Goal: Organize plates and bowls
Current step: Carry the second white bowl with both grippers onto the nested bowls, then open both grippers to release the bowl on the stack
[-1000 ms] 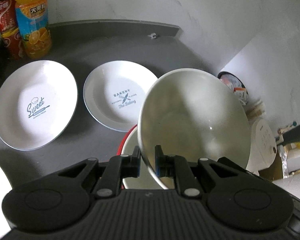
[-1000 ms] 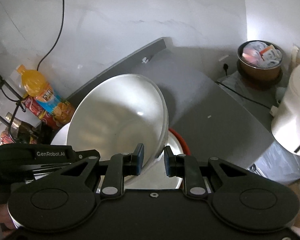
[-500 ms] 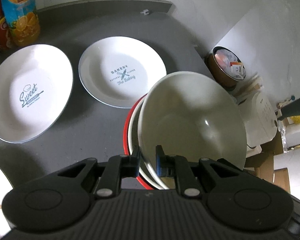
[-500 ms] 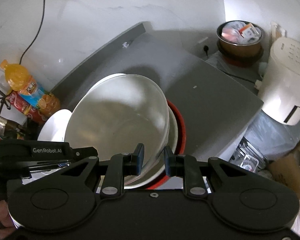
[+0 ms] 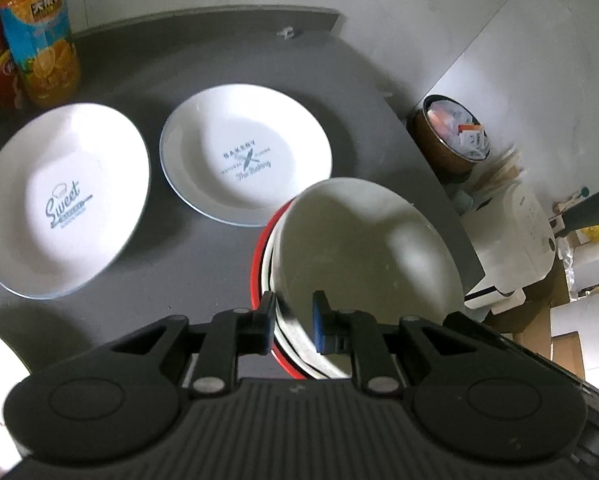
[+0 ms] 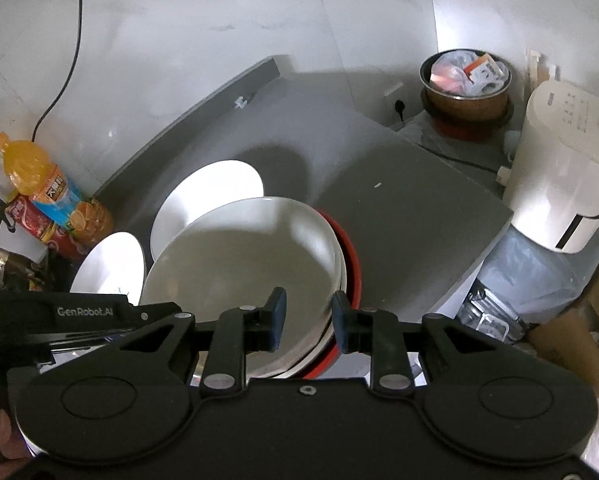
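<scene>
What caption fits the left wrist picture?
Left hand-held gripper lowers a white bowl into the red-rimmed stack beside two printed plates.

1. The left gripper (image 5: 294,322) was parted — one finger either side of a bowl (image 5: 363,256) rim, with a visible gap.
2. The right gripper (image 6: 306,317) was likewise spread, straddling the same bowl's rim.

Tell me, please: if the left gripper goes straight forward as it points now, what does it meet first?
The left gripper would meet the white bowl first: the bowl's near rim already sits between its fingers, nested in the red-rimmed stack.
</scene>
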`<state>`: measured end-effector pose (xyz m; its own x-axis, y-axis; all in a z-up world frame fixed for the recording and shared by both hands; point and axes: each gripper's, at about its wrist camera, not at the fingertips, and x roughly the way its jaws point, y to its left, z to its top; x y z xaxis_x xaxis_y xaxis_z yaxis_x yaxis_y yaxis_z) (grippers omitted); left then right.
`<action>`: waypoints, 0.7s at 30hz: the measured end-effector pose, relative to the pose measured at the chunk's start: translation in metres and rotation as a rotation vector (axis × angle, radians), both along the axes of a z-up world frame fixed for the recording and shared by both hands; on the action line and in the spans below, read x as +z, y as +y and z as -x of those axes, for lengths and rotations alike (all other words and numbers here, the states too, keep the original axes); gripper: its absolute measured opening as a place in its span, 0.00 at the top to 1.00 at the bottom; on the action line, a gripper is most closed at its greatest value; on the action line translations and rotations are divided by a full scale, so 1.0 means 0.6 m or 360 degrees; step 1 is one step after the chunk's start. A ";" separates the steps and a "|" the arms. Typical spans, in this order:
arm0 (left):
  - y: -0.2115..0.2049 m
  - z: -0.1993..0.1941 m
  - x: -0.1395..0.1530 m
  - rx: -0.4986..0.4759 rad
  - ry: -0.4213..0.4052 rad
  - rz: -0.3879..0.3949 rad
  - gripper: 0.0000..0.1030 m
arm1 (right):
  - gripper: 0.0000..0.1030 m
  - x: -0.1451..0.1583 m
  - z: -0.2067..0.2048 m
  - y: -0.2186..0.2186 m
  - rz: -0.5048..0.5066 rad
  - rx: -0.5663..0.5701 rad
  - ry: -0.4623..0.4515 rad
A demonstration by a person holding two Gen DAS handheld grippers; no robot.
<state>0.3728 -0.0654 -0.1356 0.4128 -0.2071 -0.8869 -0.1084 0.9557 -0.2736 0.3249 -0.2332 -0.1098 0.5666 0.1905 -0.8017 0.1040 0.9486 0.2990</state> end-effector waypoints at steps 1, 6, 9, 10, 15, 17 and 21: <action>0.000 0.002 0.003 0.0001 -0.0006 0.0003 0.85 | 0.74 0.001 0.000 0.000 -0.0006 0.0001 -0.0006; 0.009 0.008 0.010 -0.0005 -0.0035 0.0023 0.85 | 0.78 0.004 0.003 0.010 0.0006 0.0048 -0.0016; 0.015 0.011 -0.001 0.0008 0.0001 0.0036 0.84 | 0.82 -0.001 0.009 0.019 0.0024 0.0055 0.0003; 0.018 0.013 -0.004 0.0013 0.0001 0.0056 0.84 | 0.82 -0.002 0.010 0.020 0.0026 0.0050 0.0012; 0.021 0.022 -0.002 -0.0019 0.0005 0.0075 0.84 | 0.82 0.001 0.024 0.027 0.0020 0.0029 0.0033; 0.023 0.027 0.002 -0.0032 -0.0003 0.0071 0.84 | 0.81 0.005 0.028 0.031 0.0017 0.0021 0.0032; 0.043 0.040 0.015 -0.0021 -0.0041 0.0088 0.84 | 0.80 0.017 0.039 0.050 0.0017 0.0033 0.0010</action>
<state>0.3489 -0.0399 -0.1269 0.4322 -0.2612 -0.8631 -0.0882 0.9403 -0.3287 0.3016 -0.2034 -0.0997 0.5573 0.1937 -0.8074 0.0862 0.9537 0.2883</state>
